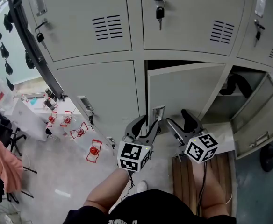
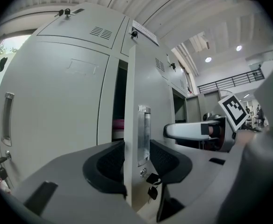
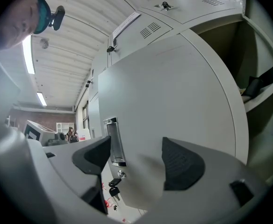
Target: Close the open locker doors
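The grey lower middle locker door (image 1: 188,92) stands ajar, swung out a little towards me. My left gripper (image 1: 149,121) straddles its free edge at the metal handle (image 2: 144,134). One pad lies on each side of the door (image 2: 150,87), and the jaws stand open around it. A key (image 2: 151,190) hangs under the handle. My right gripper (image 1: 178,118) hovers open just right of it, facing the door's outer face (image 3: 174,92) with nothing between its fingers. Further right, the lower right locker's door (image 1: 255,120) hangs wide open.
The open right compartment holds a black item (image 1: 237,85) on its shelf. The upper lockers are closed, and a key (image 1: 159,10) hangs in one. Red stands (image 1: 94,150) sit on the floor at left, a wooden board (image 1: 183,176) lies under my right arm.
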A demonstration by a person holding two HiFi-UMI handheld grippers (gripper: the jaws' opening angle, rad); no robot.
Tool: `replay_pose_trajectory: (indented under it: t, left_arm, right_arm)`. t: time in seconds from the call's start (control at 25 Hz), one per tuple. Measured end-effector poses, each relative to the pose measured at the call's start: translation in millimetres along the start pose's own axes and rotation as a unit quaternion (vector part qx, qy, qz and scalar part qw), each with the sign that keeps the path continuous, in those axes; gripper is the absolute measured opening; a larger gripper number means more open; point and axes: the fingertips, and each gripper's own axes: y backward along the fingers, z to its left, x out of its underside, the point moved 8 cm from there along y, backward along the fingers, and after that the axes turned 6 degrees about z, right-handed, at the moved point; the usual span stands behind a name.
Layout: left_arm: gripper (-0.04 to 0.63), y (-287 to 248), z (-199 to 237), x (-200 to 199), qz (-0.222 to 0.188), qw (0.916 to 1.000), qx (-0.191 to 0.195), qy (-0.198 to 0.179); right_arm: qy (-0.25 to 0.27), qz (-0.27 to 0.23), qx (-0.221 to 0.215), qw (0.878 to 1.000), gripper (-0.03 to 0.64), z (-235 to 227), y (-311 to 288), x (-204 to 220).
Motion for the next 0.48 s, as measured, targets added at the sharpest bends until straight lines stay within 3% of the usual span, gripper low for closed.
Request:
replay_pose_trajectory:
  t: [0.48]
  left_arm:
    - [0.216, 1, 16, 6, 0.001, 0.9974, 0.071, -0.003]
  right_arm:
    - [-0.006, -0.016, 0.04, 0.999, 0.341, -4, -28, -4]
